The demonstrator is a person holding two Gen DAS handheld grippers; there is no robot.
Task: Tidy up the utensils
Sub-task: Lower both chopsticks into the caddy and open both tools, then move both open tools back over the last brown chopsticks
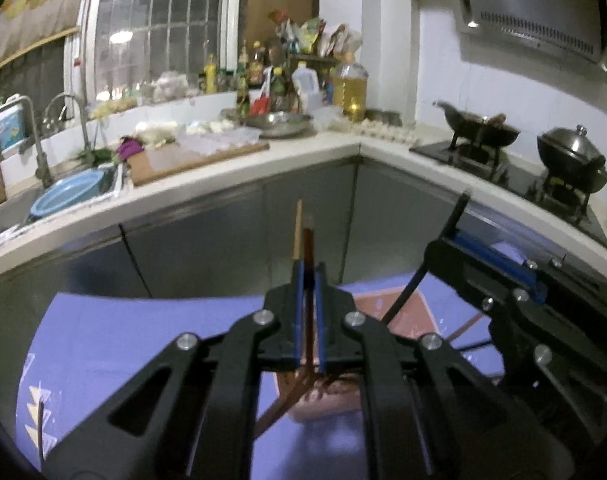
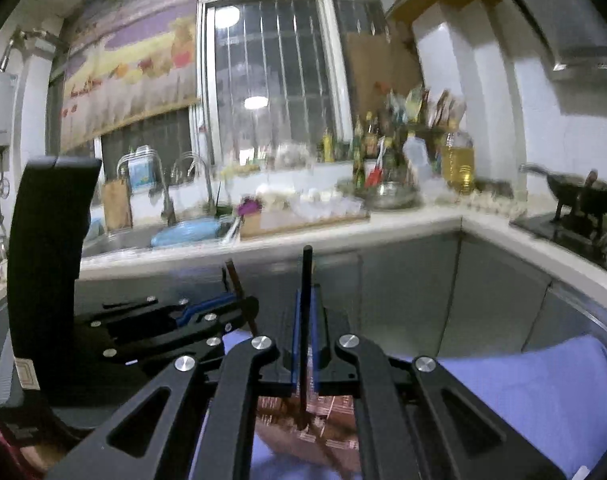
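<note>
Upright brown chopsticks (image 1: 303,236), black chopstick (image 2: 306,280)

Both cameras sit low, just behind their own fingers (image 1: 299,280), looking level across a purple cloth (image 1: 143,340) toward the kitchen bench (image 1: 311,148) some way off. Each faces the barred window (image 2: 271,80) and the corner. They share the sink (image 2: 115,240), bottles (image 1: 259,72) and stove (image 1: 503,168), and each catches the other gripper at its side.

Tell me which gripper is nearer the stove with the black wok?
Right. The right gripper, shut on a black chopstick, is on the side of the stove; the left gripper, holding brown chopsticks, sits farther toward the sink.
</note>
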